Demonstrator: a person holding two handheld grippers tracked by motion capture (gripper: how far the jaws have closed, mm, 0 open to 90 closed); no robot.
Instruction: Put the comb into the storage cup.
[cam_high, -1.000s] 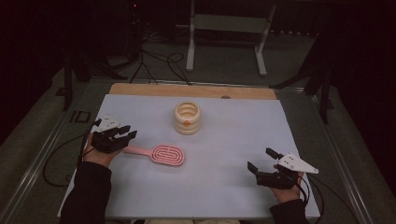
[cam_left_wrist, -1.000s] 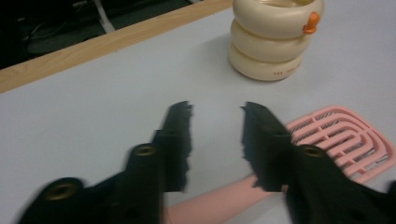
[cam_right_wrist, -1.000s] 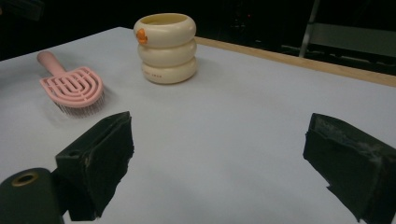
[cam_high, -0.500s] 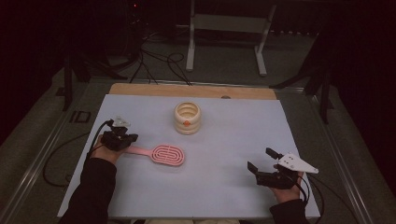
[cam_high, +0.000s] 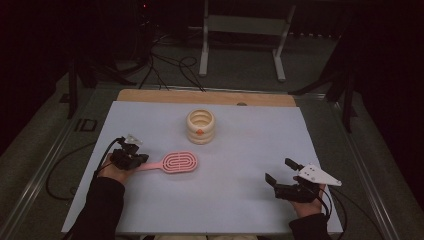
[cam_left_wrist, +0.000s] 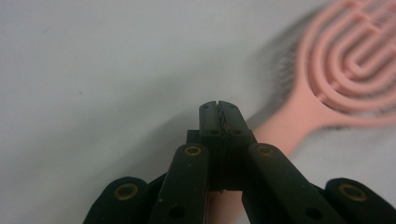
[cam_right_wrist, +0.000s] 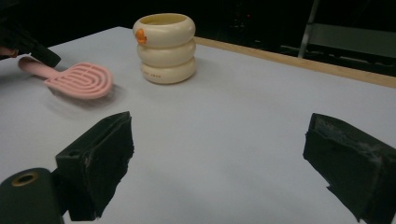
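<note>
Pale table sheet (cam_high: 230, 200) under my grippers: my left gripper (cam_left_wrist: 219, 116) has its jaws clamped on the handle of the pink hairbrush (cam_high: 172, 163), lying left of centre, near the cream ringed cup (cam_high: 200, 126). My right gripper (cam_right_wrist: 217, 172) hangs wide, empty.

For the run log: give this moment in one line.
left gripper: shut on pink brush handle | right gripper: open, idle | cream cup: untouched
</note>
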